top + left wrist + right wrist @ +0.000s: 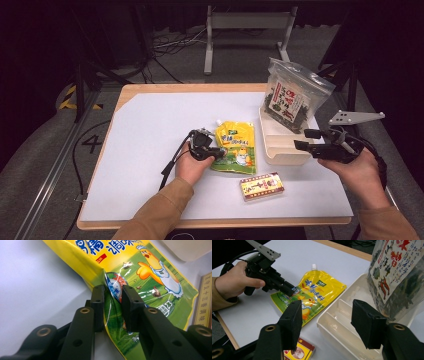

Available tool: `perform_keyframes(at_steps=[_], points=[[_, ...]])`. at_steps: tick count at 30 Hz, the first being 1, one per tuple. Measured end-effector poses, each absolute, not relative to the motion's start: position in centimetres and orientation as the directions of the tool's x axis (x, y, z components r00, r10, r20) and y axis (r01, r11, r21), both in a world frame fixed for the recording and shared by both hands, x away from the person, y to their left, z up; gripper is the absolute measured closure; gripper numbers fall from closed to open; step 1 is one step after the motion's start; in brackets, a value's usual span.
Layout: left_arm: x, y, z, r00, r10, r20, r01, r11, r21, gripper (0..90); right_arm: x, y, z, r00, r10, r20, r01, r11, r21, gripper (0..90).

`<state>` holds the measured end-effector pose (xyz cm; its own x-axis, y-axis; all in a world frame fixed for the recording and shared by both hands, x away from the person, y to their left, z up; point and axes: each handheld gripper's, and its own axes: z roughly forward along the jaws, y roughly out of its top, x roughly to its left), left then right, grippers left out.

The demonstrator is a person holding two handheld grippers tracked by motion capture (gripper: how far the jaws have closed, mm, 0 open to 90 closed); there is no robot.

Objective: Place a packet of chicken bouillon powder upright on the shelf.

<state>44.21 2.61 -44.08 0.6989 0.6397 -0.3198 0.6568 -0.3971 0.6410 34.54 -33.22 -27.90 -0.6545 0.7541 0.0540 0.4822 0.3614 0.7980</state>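
Dim room with dark floor and cables at the top of the high view; below it a wooden table (130, 90) under a white sheet. At centre-left, left gripper (220, 151) clamped on the lower left edge of the yellow spouted pouch (237, 142), film pinched and buckled between its pads in the left gripper view. Pouch flat on the sheet at frame centre, spout toward the top, just left of the cream divided tray (280, 150). Below it, lower centre, a small red-and-yellow box (261, 186). Upper right, a clear bag of dried greens (292, 100) propped in the tray. Far right, right gripper (302, 140) gaping, holding nothing, over the tray's near end. Best handled by keeping the pinch firm, lifting slowly so the slack pouch clears the sheet, then lowering it over a free tray slot before release.
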Motion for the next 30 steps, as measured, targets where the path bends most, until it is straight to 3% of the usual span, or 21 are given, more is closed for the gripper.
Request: perform_keyframes(at_steps=[8, 30], points=[[44.1, 2.9, -43.4, 0.702, 0.645, -0.302, 0.639, -0.384, 0.667, 81.2, 34.5, -33.4, -28.0, -0.658, 0.752, 0.048, 0.485, 0.374, 0.79, 43.8], [41.1, 6.8, -37.3, 0.799, 0.561, -0.218, 0.476, -0.368, 0.799, 82.9, 35.5, -31.1, -27.6, -0.706, 0.706, 0.05, 0.474, 0.42, 0.774, 43.7]])
